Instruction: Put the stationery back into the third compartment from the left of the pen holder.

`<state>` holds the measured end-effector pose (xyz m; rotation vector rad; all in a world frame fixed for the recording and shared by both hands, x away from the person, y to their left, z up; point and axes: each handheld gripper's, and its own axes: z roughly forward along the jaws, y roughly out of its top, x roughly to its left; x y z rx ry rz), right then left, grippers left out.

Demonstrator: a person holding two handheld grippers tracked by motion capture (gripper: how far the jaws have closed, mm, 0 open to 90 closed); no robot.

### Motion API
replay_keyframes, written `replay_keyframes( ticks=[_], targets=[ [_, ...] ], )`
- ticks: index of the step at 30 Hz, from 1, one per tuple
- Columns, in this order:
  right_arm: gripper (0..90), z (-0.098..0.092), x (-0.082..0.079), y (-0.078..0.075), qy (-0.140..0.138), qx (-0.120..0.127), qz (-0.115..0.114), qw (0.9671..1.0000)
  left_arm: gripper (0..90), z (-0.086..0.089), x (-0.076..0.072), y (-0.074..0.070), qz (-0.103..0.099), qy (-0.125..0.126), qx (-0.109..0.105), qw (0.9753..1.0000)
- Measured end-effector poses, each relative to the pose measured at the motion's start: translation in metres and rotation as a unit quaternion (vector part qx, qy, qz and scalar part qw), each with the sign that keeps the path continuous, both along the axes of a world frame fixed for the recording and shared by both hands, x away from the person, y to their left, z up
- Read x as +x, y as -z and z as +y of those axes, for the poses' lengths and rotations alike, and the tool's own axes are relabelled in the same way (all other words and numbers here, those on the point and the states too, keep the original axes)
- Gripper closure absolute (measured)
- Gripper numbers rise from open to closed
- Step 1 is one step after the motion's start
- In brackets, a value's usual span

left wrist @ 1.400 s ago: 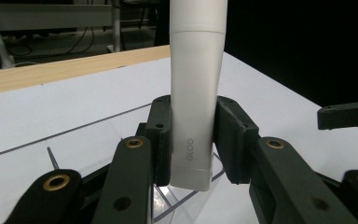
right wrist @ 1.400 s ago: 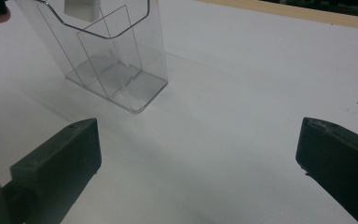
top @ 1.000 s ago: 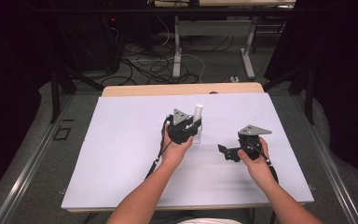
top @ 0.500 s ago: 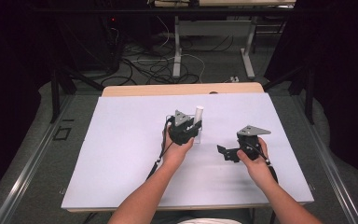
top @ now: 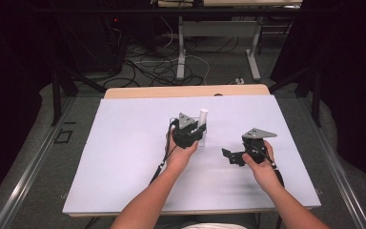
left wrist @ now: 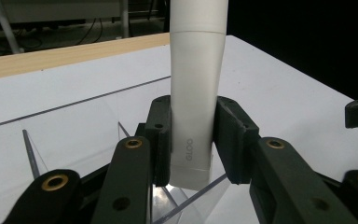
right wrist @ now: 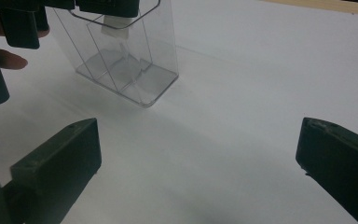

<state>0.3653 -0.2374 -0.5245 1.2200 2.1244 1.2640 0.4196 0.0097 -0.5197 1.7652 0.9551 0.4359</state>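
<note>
Nearest the person, two bare forearms come in over the desk (top: 124, 157), which is covered by a pale sheet. The right tool (top: 232, 156) sits in the right hand near the right middle of the desk, low over the sheet, its jaws spread wide apart with nothing between them. In the right gripper view those two black jaws stand at the lower corners, with bare sheet between them and a clear box (right wrist: 121, 65) farther off.

A little farther in, the left tool (top: 196, 130) is held near the desk's centre. Its jaws are clamped on a white tube (left wrist: 196, 93), which stands upright. In the left gripper view the pads press the tube's lower part on both sides, just above its bottom end, and the letters GLOO run up its side. The tube's lower end is inside the clear box, whose walls and inner dividers show around and below it. The box rests on the sheet.

Beyond the sheet a strip of bare wood marks the desk's far edge, and past it lie cables on the floor.
</note>
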Motion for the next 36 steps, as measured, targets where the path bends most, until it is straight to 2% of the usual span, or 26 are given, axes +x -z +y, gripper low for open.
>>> replay_keyframes(
  ticks=[3,4,6,9,12,14,17,24,27,30,36],
  targets=[
    [0.0,0.0,0.0,0.0,0.0,0.001,0.003,1.0,68.4,0.0,-0.001,-0.001,0.003,-0.002,0.006,1.0],
    [0.0,0.0,0.0,0.0,0.001,0.001,0.004,1.0,67.7,0.001,-0.002,-0.002,0.006,-0.002,0.002,1.0],
    [0.0,-0.001,0.0,0.0,-0.002,-0.001,0.0,1.0,59.6,0.002,-0.005,-0.006,0.006,0.001,-0.003,1.0],
    [0.0,-0.001,0.0,0.0,0.0,0.001,0.002,1.0,50.3,0.005,-0.011,-0.014,-0.007,0.0,-0.001,1.0],
    [0.0,-0.001,-0.001,-0.001,0.003,0.003,0.004,1.0,45.4,0.012,-0.015,-0.022,-0.014,-0.003,-0.01,0.9999],
    [0.0,-0.001,0.0,-0.001,0.005,0.003,0.004,1.0,40.3,0.018,-0.017,-0.026,-0.005,0.001,-0.021,0.9998],
    [0.0,-0.002,0.0,-0.002,0.005,0.001,0.002,1.0,29.0,0.03,-0.016,-0.032,0.012,0.007,-0.02,0.9997],
    [0.0,-0.001,0.0,-0.002,0.007,0.002,0.002,1.0,22.6,0.059,-0.021,-0.039,0.019,-0.001,-0.014,0.9997],
    [0.0,-0.003,0.001,-0.003,0.008,0.002,-0.003,1.0,21.9,0.072,-0.026,-0.043,0.009,-0.007,-0.009,0.9999],
    [0.0,-0.004,0.0,-0.003,0.013,0.004,0.001,0.9999,21.9,0.087,-0.032,-0.046,-0.001,-0.006,-0.004,1.0],
    [0.0,-0.008,0.001,-0.004,0.018,0.006,0.0,0.9998,19.7,0.119,-0.043,-0.046,0.021,-0.021,-0.004,0.9996]
  ],
)
